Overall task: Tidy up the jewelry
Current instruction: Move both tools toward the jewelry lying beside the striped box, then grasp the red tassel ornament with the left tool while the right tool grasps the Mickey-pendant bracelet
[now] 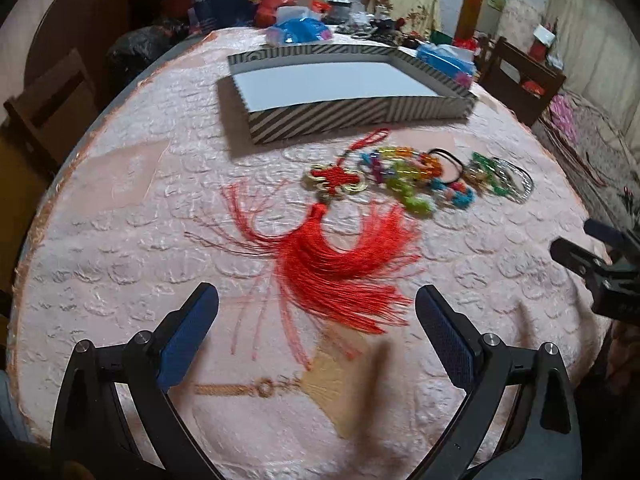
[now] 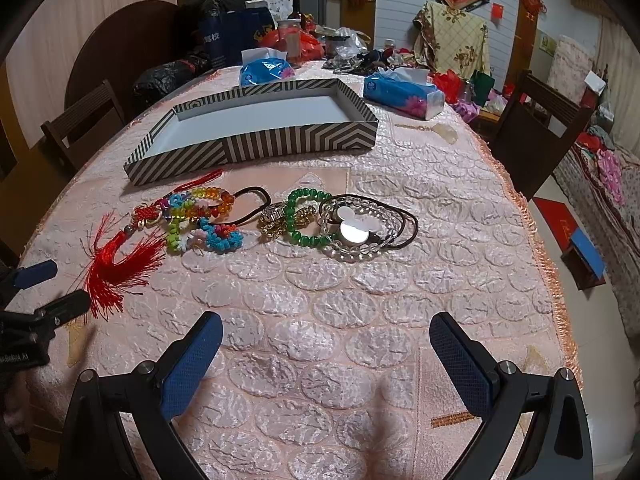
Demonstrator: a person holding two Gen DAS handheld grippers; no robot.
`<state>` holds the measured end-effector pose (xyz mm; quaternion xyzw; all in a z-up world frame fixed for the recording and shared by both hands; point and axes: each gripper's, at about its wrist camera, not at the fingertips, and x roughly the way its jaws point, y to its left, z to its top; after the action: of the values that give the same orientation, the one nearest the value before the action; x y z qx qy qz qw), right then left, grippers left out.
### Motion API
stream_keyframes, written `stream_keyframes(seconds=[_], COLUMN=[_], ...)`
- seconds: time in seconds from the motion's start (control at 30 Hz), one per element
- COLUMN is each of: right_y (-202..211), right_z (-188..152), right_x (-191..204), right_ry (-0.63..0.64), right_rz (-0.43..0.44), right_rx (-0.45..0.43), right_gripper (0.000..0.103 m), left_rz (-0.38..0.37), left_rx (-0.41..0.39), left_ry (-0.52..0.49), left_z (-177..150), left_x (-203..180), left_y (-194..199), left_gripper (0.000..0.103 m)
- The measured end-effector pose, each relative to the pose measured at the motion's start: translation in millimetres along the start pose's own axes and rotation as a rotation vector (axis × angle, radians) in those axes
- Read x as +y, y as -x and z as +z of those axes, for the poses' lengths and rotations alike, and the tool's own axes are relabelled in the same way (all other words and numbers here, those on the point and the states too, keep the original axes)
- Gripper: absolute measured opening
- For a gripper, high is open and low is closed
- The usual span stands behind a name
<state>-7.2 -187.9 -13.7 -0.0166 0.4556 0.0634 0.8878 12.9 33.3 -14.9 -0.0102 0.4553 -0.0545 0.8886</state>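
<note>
**Jewelry waits beside an empty tray, both claws spread wide**

While nothing has yet gone into the striped tray (image 2: 256, 136), the job looks to be at its very start: the tray's white floor is bare, and all the jewelry lies on the pink cloth of the surface (image 2: 360, 300) just in front of it.

From the right wrist view the pieces sit in a loose row. A red tassel charm (image 2: 116, 256) is at the left end, then a tangle of colourful bead bracelets (image 2: 200, 216), a gold chain bracelet (image 2: 280, 220), a green bead bracelet (image 2: 304, 216), and clear bead bracelets (image 2: 360, 232) with dark hair ties at the right. Several overlap or touch, so lifting one may drag its neighbour.

The left claw (image 1: 316, 328) has its jaws wide apart and holds nothing; the fanned threads of the red tassel charm (image 1: 340, 264) lie on the cloth just ahead of its fingers. A small gold chain with a pale fan-shaped piece (image 1: 280, 390) lies between them, blurred.

The right claw (image 2: 326, 356) is likewise wide apart and empty, over bare cloth, well short of the bracelets.

A likely next move is for the left claw to close on the tassel near its knot, not the loose threads, and carry it into the tray.
</note>
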Motion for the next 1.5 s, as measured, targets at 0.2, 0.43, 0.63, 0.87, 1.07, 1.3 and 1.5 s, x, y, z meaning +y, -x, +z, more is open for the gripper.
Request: stream_keyframes(seconds=[0.2, 0.43, 0.63, 0.87, 1.07, 1.3, 1.5], right_y=[-3.9, -6.9, -8.8, -19.2, -29.7, -44.0, -44.9], right_z=[-0.4, 0.8, 2.0, 5.4, 30.8, 27.4, 41.6], right_x=[3.8, -15.7, -35.9, -59.7, -21.0, -36.8, -42.0], right_ry=[0.010, -0.089, -0.196, -0.329, -0.175, -0.211, -0.158], right_rz=[-0.006, 0.007, 0.004, 0.066, 0.287, 0.217, 0.188], right_rx=[0.010, 0.020, 0.012, 0.026, 0.002, 0.019, -0.039], right_gripper=[0.103, 0.103, 0.103, 0.096, 0.078, 0.061, 0.046], left_rz=[0.022, 0.026, 0.000, 0.071, 0.086, 0.057, 0.056], left_rx=[-0.018, 0.016, -0.004, -0.063, -0.047, -0.067, -0.068], left_ry=[-0.046, -0.061, -0.057, -0.007, 0.043, 0.032, 0.034], left_z=[17.3, 35.3, 28.7, 21.3, 14.9, 12.2, 13.6], left_x=[-6.0, -8.9, -4.3, 16.5, 30.2, 28.9, 30.4], left_y=[-21.9, -53.6, -42.7, -23.4, -32.9, -33.1, -33.6], left_gripper=[0.099, 0.077, 0.010, 0.009, 0.009, 0.009, 0.009])
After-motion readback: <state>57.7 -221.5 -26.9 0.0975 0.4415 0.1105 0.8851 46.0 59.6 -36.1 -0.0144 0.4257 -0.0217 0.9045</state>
